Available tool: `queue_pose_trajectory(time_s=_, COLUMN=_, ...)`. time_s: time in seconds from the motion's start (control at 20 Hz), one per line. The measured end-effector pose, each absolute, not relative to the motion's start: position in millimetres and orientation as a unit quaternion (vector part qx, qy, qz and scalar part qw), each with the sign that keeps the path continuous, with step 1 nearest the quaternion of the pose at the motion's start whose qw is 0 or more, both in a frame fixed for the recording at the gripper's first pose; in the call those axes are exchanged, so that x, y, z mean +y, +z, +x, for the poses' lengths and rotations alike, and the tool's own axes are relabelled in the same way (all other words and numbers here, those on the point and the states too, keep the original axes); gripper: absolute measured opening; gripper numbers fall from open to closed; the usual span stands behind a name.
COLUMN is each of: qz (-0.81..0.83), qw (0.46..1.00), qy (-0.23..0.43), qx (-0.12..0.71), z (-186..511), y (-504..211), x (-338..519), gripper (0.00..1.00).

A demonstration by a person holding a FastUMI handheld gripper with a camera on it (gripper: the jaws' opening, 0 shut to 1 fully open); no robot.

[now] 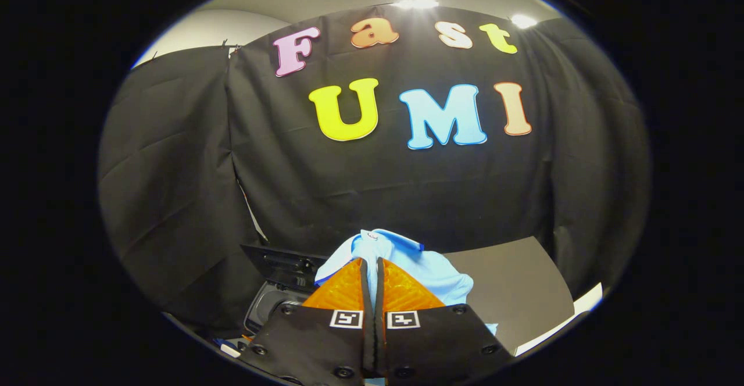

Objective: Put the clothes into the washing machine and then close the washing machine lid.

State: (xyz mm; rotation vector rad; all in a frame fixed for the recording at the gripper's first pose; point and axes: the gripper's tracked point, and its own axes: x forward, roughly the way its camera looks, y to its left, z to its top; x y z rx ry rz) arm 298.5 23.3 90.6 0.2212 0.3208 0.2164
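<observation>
My gripper is shut on a light blue garment, both fingers pressing a fold of the cloth between them. The garment bunches up over and just beyond the fingertips and hangs down to the right of them, lifted off any surface. Below and to the left of the fingers sits the washing machine, with its dark lid standing raised at the back and part of the opening showing under it.
A grey tabletop lies to the right, beyond the garment, with a white edge at its far right. Black cloth walls close off the booth behind and to both sides.
</observation>
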Motion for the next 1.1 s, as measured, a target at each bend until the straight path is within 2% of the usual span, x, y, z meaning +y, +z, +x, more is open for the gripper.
queue_pose_trajectory(time_s=0.5, qz=0.114, qw=0.977, qy=0.115, qx=0.138, z=295.0, y=135.0, x=121.1, gripper=0.01)
queue_pose_trajectory(time_s=1.1, qz=0.1, qw=0.971, qy=0.158, qx=0.15, z=300.0, y=135.5, x=224.8, gripper=0.01)
